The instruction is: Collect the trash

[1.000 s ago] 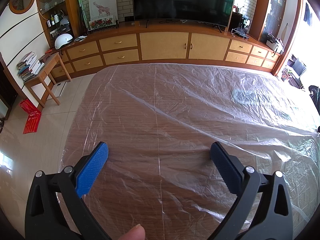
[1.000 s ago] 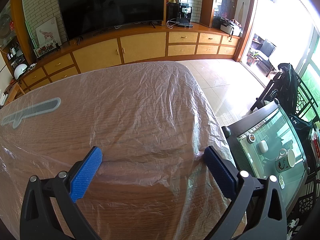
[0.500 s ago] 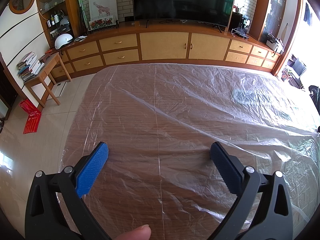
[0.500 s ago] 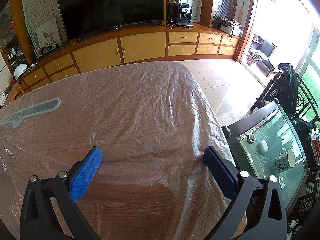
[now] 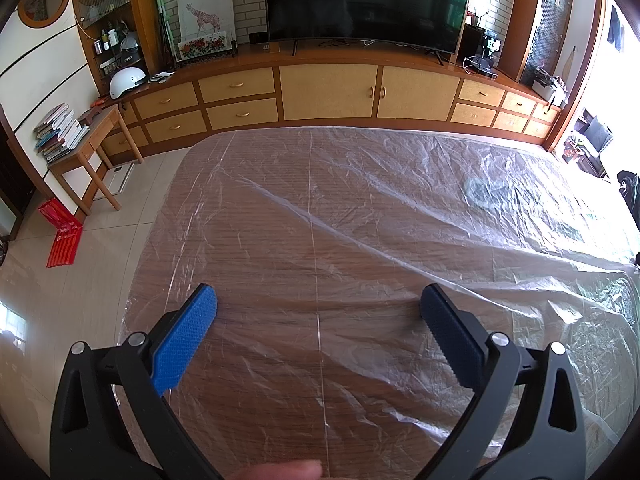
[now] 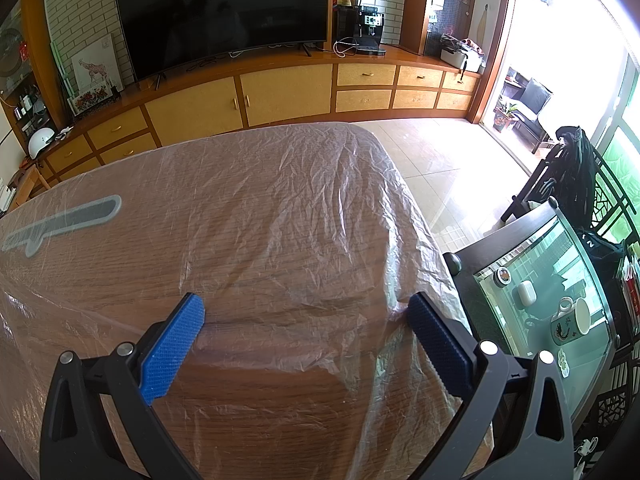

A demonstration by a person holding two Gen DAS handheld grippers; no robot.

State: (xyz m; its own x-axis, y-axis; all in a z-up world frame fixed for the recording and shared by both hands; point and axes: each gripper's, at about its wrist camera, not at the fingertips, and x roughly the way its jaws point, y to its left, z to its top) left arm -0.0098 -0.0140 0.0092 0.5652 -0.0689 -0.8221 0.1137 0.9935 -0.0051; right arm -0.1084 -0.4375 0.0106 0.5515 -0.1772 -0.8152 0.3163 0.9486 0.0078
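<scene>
Your left gripper (image 5: 318, 304): jaws spread wide, nothing between, hovering over counter (image 5: 280, 248). Your right gripper (image 6: 306, 312): jaws spread wide, empty, over counter's right end. Plastic sheet (image 5: 400, 208) covers whole wooden counter top, wrinkled, draped over right edge beside glass-top side table (image 6: 560, 280). No loose trash visible on counter; sheet is only candidate, lying directly under both grippers. Your fingertip (image 5: 280, 470) shows at bottom edge of left view. Television (image 5: 368, 0) on cabinet (image 5: 328, 92) beyond counter.
</scene>
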